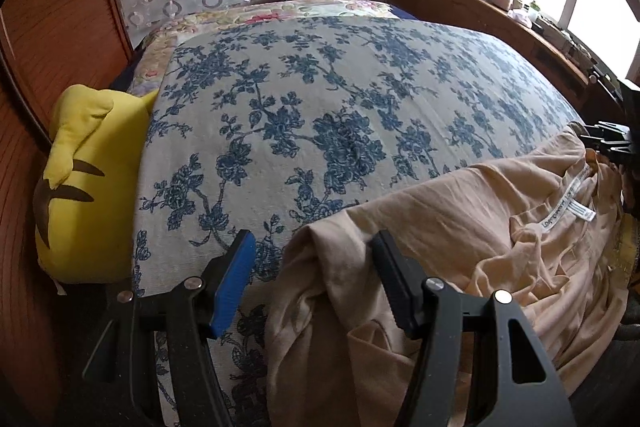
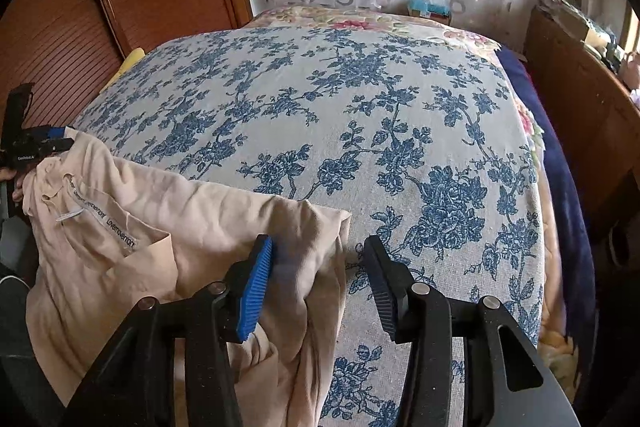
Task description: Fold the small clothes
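Beige garment (image 1: pixel 460 227) lies rumpled on the near edge of the bed (image 1: pixel 320 99), one gripper at each end.

The left gripper (image 1: pixel 312 247) stands wide, gripping nothing, the garment's corner between its fingers; the right gripper (image 2: pixel 318 255) is likewise apart, the opposite corner touching its blue pad (image 2: pixel 256 291). A white label (image 2: pixel 120 227) shows at the waistband. A yellow plush (image 1: pixel 88 187) sits left of the left gripper, beside the blue-flowered cover.

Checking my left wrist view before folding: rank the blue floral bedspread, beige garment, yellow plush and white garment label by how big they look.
1. blue floral bedspread
2. beige garment, though nearness inflates it
3. yellow plush
4. white garment label
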`<state>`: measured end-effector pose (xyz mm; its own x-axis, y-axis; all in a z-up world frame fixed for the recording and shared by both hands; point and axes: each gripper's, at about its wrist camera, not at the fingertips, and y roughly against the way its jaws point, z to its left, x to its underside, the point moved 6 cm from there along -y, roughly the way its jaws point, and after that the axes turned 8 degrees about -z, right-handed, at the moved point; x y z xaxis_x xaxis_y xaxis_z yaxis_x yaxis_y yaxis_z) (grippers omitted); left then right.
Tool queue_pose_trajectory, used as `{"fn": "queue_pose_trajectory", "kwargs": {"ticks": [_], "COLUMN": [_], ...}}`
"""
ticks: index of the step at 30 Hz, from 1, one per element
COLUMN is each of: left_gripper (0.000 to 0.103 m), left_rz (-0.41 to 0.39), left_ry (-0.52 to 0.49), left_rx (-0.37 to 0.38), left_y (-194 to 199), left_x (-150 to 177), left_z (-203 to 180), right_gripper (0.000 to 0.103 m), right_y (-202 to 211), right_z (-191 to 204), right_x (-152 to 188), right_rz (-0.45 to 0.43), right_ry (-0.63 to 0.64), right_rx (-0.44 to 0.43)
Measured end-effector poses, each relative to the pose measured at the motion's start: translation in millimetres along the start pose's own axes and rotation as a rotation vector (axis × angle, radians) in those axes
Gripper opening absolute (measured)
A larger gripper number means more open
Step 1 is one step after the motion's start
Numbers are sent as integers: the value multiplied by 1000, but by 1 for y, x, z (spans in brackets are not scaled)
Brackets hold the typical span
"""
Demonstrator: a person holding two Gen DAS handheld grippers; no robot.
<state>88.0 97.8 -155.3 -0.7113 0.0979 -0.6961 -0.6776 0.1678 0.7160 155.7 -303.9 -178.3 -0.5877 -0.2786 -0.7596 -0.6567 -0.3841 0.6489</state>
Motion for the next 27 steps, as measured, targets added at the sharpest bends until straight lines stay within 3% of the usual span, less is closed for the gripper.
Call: {"fn": "queue_pose_trajectory", "kwargs": {"ticks": [3,6,7,8,10,15,20,27], "left_gripper": [51,26,14,12,10,10,10,9], "left_rz": [-5,-7,-7,-11,-38,-209,-404,-683], "left_ry": [-5,-12,-10,-10,-5,47,26,-14], "left_rx": [16,53,64,65,75,97,102,85], "left_y": [1,4,4,6,15,71,147,253], "left_x": [-1,0,1,2,2,-17,-53,-123], "left_z": [-4,-12,-15,-18,-22,-27,-42,-52], "right_gripper": [49,48,40,28,13,10,9,9], "right_y": [-4,-4,-3,-4,-3,19,92,204], "right_z": [4,9,11,13,18,26,31,47], "right_x": [2,3,4,3,5,5,-24,-84], "right_rz": [3,5,4,2,1,-54,-234,-468], "right_ry": [27,57,65,69,71,49,30,110], "right_rx": [-4,-14,-22,-37,-70,-127,-146,-133]}}
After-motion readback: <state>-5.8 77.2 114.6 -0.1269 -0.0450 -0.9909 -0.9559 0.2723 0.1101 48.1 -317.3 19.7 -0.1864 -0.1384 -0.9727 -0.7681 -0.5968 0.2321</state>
